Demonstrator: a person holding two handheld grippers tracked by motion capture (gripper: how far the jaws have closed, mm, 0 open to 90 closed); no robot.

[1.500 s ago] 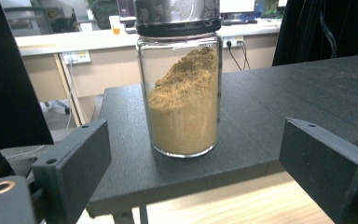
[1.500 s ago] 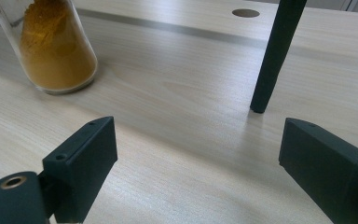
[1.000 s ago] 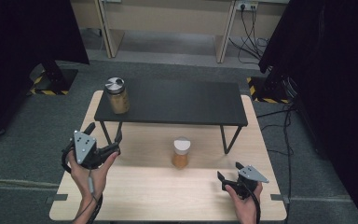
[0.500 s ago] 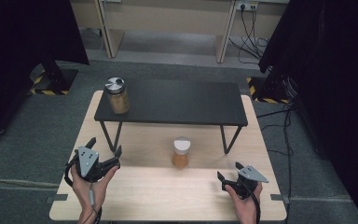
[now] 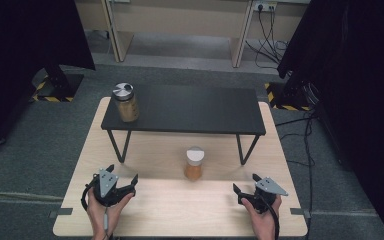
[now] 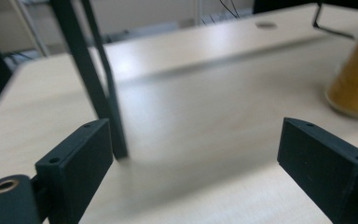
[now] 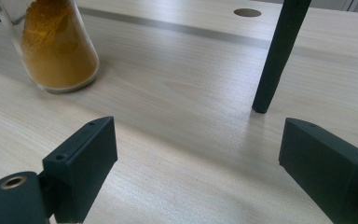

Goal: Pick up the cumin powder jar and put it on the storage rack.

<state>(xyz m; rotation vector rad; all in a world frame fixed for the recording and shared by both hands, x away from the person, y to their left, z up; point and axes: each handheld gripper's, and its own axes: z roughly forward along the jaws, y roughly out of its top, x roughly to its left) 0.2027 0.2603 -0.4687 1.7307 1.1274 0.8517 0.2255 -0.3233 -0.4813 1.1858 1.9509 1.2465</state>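
A small jar of orange powder with a white lid (image 5: 195, 164) stands on the wooden table (image 5: 180, 210) in front of the black shelf (image 5: 190, 109). The same jar (image 7: 56, 46) is ahead and left in the right gripper view, and it blurs at the right edge of the left gripper view (image 6: 354, 74). A larger jar with a silver lid (image 5: 125, 102) stands on the shelf's left end. My left gripper (image 5: 122, 176) is open near the front left of the table, nothing between its jaws. My right gripper (image 5: 245, 184) is open at the front right, also holding nothing.
The shelf's thin black legs (image 6: 100, 84) (image 7: 277, 56) rise close ahead of each gripper. A round hole (image 7: 247, 12) marks the tabletop farther back. Dark curtains and a grey carpet floor surround the table.
My left gripper has drawn back toward the table's front edge and lowered. The right gripper and both jars have stayed where they were.
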